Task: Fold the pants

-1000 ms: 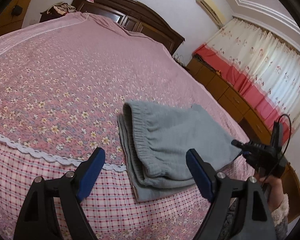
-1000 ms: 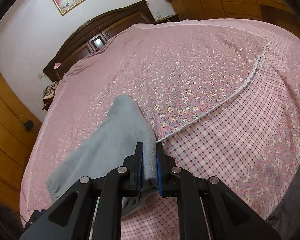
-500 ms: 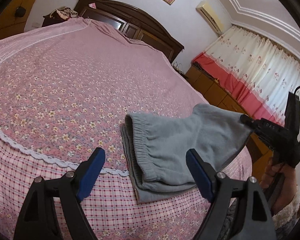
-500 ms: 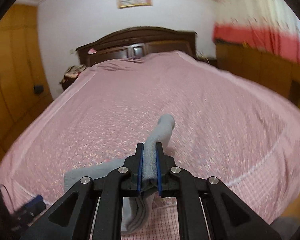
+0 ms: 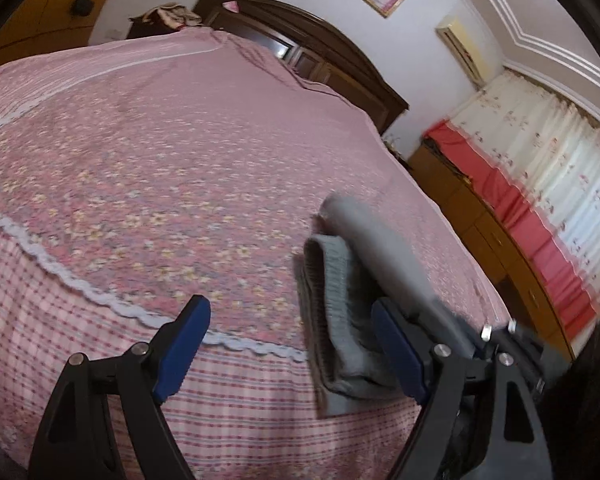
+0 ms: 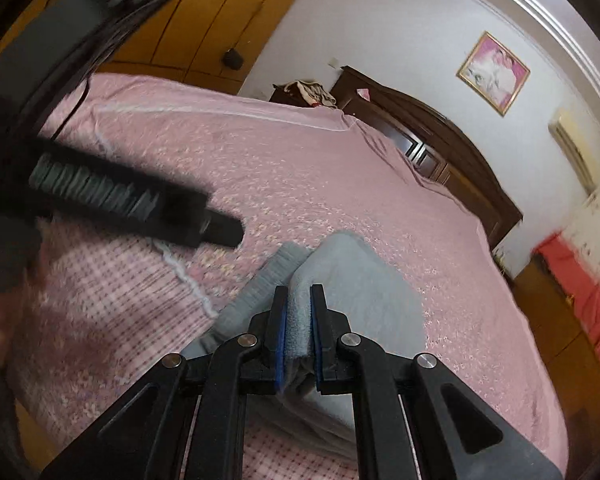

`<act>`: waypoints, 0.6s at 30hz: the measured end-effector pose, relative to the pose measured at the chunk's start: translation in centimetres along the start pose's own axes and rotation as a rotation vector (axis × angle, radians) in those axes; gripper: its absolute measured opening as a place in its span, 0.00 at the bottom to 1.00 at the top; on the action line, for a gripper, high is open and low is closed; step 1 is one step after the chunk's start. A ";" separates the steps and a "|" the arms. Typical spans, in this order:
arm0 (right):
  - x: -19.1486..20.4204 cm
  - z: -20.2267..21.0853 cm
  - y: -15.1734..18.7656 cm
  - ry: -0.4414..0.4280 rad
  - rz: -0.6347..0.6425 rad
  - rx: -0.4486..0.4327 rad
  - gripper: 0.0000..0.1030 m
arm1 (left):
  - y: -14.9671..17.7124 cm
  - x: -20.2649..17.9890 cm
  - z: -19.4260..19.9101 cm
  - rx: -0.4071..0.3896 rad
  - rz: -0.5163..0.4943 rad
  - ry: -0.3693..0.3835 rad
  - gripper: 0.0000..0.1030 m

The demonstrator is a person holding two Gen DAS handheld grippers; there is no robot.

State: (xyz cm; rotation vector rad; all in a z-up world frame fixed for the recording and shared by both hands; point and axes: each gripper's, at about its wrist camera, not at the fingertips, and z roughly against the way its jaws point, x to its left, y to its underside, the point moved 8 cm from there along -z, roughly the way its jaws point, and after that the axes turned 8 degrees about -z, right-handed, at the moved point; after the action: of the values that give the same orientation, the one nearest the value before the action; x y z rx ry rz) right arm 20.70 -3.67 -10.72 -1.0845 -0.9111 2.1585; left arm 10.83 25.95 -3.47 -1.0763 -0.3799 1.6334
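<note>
No legible text (frames blurred)

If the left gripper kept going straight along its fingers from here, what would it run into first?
Most likely the pink floral bedspread. The left gripper is open and empty, angled down at bare cover just left of the grey pants, which the right gripper holds. Depth is unclear, so it might brush the waistband.

The pants [image 5: 340, 304] are grey; the bed [image 5: 160, 168] under them has pink flowers, with pink checks at its edge.
</note>
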 end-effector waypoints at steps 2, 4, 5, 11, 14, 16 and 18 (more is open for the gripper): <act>0.4 0.2 0.1 0.005 0.013 -0.007 0.11 | -0.1 0.9 0.3 0.000 0.025 -0.009 0.84; 0.5 0.9 0.2 0.022 0.032 -0.045 0.11 | -0.1 1.4 0.5 0.003 0.050 -0.002 0.83; 0.5 1.5 0.0 0.031 0.037 -0.072 0.11 | -0.3 1.8 0.4 0.003 0.056 0.004 0.83; 3.4 2.0 1.0 0.024 0.204 -0.113 0.11 | -0.4 2.1 1.1 -0.002 0.045 0.000 0.83; 4.4 1.0 2.1 0.024 0.214 -0.079 0.11 | -0.4 1.8 0.8 0.007 0.052 -0.006 0.83; 4.6 1.5 1.7 0.026 0.202 -0.104 0.11 | -0.4 1.8 0.7 0.012 0.054 -0.010 0.83; 5.0 1.9 1.7 0.016 0.205 -0.120 0.11 | -0.4 1.4 0.5 0.013 0.058 -0.011 0.83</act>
State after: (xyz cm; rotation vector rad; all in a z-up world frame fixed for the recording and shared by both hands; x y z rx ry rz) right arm 16.22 -1.73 -13.52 -1.3026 -0.9691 2.2794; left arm 10.64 27.48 -3.56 -1.0779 -0.3474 1.6909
